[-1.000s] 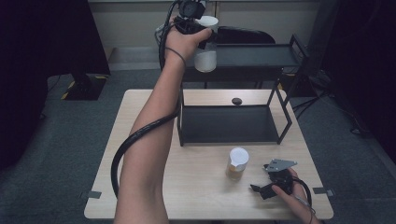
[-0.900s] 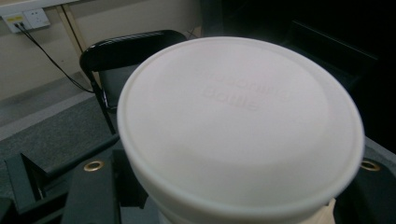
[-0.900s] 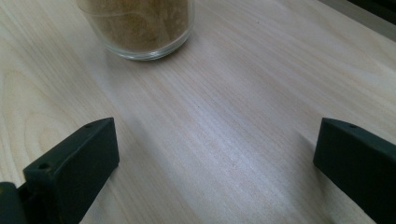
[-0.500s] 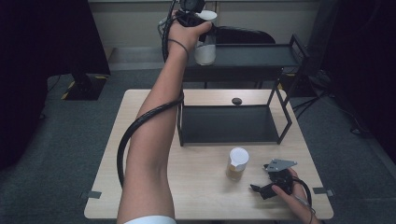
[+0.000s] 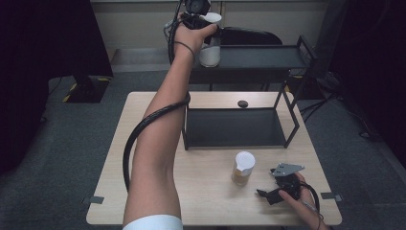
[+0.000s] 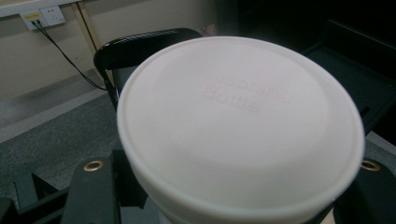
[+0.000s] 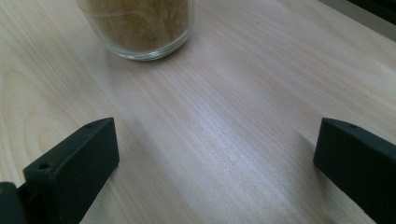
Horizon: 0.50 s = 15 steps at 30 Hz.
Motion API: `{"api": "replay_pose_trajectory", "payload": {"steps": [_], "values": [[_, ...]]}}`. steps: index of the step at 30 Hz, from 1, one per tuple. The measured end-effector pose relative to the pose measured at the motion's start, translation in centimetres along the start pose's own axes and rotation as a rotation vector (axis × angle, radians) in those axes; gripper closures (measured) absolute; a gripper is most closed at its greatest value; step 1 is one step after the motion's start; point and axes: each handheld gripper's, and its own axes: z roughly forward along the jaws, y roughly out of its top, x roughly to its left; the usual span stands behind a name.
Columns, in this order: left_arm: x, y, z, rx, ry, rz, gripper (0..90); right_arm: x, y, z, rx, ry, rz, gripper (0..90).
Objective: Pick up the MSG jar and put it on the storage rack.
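Nearby, brown-filled jar (image 5: pixel 242 168) beside rack (image 5: pixel 234 128)

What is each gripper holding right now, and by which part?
The left gripper is clamped on the white-lidded jar, just under its lid, over the black rack's top shelf. The right gripper is open above the wooden table, holding nothing.

The tabletop (image 7: pixel 243 121) is pale wood with a fine straight grain and a soft satin sheen. The jar (image 7: pixel 140 28) standing on it has clear, glossy glass walls, with a sandy brown powder inside. The held bottle's lid (image 6: pixel 240 126) looks like matt white plastic, smooth, with faint raised lettering. The rack (image 5: pixel 287 57) appears to be matt black metal.
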Motion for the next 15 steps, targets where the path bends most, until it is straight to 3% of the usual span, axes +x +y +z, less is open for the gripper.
{"api": "replay_pose_trajectory", "payload": {"steps": [15], "values": [[-0.32,-0.38,0.00,-0.008,0.005,0.010,34.0,0.00,0.00,0.00,0.000,0.000,0.000,0.0]]}}
